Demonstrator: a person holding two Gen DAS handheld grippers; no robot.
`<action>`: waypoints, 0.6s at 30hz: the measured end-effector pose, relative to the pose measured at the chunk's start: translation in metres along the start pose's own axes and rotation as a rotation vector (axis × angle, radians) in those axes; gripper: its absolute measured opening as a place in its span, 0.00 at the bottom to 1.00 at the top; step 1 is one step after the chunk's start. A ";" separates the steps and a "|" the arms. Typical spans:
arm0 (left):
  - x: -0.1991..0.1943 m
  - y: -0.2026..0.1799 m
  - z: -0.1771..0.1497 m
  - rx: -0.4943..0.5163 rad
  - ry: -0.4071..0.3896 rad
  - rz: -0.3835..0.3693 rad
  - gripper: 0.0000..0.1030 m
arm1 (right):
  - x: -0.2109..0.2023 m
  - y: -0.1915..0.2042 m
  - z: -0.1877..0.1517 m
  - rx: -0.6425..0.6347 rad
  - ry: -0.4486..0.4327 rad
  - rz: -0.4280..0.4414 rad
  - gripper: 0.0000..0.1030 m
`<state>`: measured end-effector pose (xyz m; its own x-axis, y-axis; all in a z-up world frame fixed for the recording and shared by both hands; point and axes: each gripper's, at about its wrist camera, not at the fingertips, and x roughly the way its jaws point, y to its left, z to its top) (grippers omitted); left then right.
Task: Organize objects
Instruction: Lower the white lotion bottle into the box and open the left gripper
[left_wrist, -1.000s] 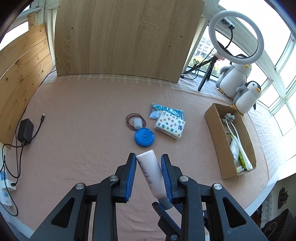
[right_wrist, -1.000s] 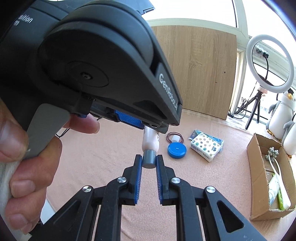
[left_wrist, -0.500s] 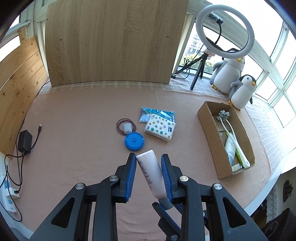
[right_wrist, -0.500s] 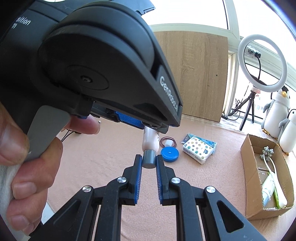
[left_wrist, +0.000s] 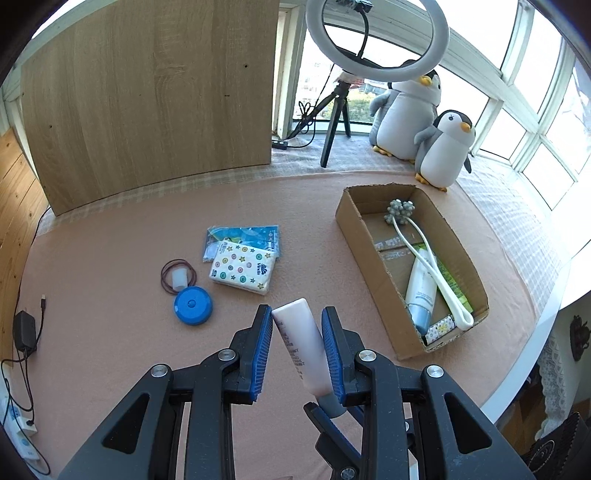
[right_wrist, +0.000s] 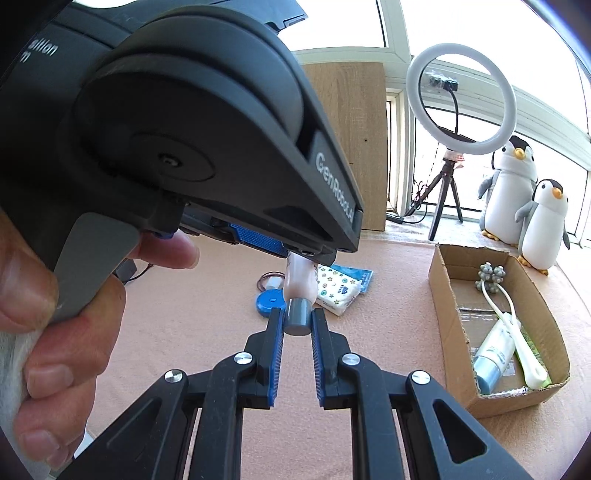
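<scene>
Change vs a sec ago: in both wrist views the cardboard box (left_wrist: 373, 258) now sits bigger and closer in frame, the ring light and penguins too; the loose pile has slid left. So both hands have carried the pink tube (left_wrist: 301, 343) across the table toward the box, grip unchanged. Reads as transport leg of a put-away, drop not yet begun; tube is not over the box yet.

Tongs:
- Left gripper (left_wrist: 297, 350): jaws partly closed, blue pads pressing the tube body from both sides; tube runs tilted between them, crimped end far, cap end near.
- Right gripper (right_wrist: 297, 328): jaws nearly closed, clamped on the tube's grey cap (right_wrist: 297, 321).
- So one tube, held at two places, up off the pink cloth.

Pose: left gripper points steeply down at the table; a hand (right_wrist: 55, 314) wraps its handle, seen big in right wrist view. Right gripper comes in lower and flatter, tips just under the left one's body.

Box: right side of table, already holds a white-blue tube (left_wrist: 421, 288), a massager w/ white loop handle, green pkt.

Left on cloth, near-left of box: tissue pack (left_wrist: 242, 267), blue pouch under it, blue round case (left_wrist: 192, 305), hair tie w/ small white cap.
</scene>
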<state>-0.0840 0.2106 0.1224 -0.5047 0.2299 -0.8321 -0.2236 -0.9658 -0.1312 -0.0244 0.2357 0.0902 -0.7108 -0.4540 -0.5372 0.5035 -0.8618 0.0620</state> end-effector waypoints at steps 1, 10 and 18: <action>0.003 -0.007 0.003 0.012 0.002 -0.006 0.29 | -0.002 -0.005 -0.001 0.008 -0.002 -0.010 0.13; 0.028 -0.074 0.028 0.125 0.012 -0.070 0.29 | -0.010 -0.055 -0.004 0.075 -0.024 -0.110 0.13; 0.057 -0.145 0.049 0.240 0.027 -0.156 0.29 | -0.023 -0.108 -0.005 0.140 -0.035 -0.237 0.13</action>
<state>-0.1214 0.3702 0.1200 -0.4269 0.3672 -0.8264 -0.4895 -0.8622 -0.1302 -0.0601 0.3402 0.0910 -0.8186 -0.2416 -0.5210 0.2504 -0.9666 0.0548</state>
